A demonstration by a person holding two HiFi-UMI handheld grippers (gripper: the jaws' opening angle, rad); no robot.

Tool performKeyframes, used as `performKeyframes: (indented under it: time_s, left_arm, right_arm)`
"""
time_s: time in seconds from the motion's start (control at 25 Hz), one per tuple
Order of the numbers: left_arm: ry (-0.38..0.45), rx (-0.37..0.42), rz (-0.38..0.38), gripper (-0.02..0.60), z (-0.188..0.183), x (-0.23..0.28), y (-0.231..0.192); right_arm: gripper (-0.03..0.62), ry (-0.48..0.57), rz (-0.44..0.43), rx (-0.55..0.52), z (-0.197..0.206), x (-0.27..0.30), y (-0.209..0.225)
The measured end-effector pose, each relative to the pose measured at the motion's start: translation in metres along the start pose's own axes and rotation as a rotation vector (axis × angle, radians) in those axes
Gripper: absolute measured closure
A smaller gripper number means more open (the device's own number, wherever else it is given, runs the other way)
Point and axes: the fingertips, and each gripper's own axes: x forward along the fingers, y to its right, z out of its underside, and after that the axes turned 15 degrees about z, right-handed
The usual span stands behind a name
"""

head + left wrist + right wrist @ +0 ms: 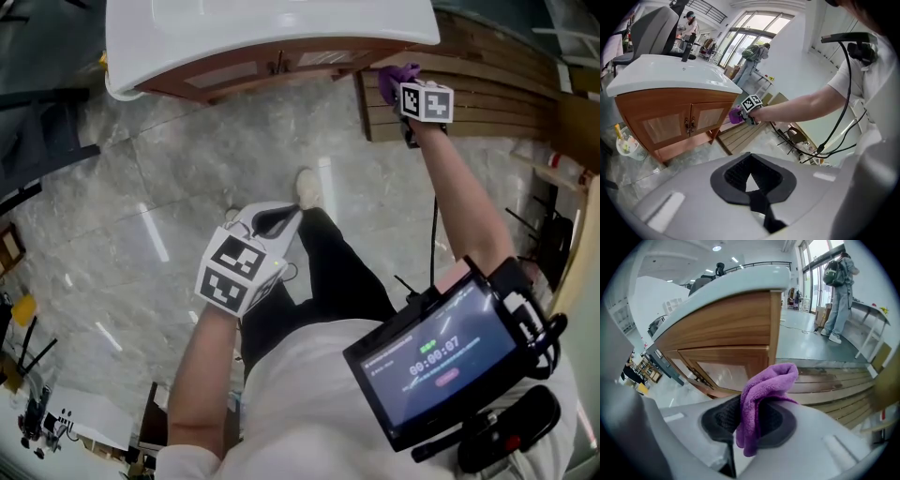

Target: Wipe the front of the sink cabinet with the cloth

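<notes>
**Head view.** The right gripper (405, 86) is extended forward with the purple cloth (396, 77) at its tip. The cloth sits at the right front corner of the sink cabinet (246, 73), beneath the white basin (187, 37). The left gripper (274, 221) hangs low, well apart from the cabinet.

**Left gripper view.** The jaws are together with nothing between them. The cabinet doors (670, 123) lie far ahead, to the left of this gripper.

**Right gripper view.** The jaws are clamped on the folded cloth, which stands up between them. The cabinet corner post (774, 324) is just ahead. Contact cannot be confirmed.

**Progress.** The cloth is grasped and positioned. Judged from this, wiping of the door fronts is not yet done.
</notes>
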Motion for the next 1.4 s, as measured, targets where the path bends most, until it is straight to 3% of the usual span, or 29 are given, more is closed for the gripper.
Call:
performKeyframes:
  time_s: [0.12, 0.28, 0.76, 1.4]
  left_arm:
    - [0.006, -0.012, -0.01, 0.577, -0.01, 0.014, -0.004]
    - [0.0, -0.02, -0.023, 0.577, -0.013, 0.024, -0.007]
    - [0.023, -0.035, -0.052, 0.577, -0.014, 0.011, -0.009]
    - [0.067, -0.054, -0.082, 0.577, 0.021, -0.04, -0.016]
  right_arm:
    - [0.522, -0.009, 0.029, -0.03, -0.006, 0.019, 0.021]
    - [0.522, 0.004, 0.022, -0.046, -0.016, 0.033, 0.017]
    - [0.522, 0.031, -0.114, -0.091, -0.039, 0.03, -0.074]
    - [0.522, 0.046, -0.159, -0.125, -0.045, 0.02, -0.161]
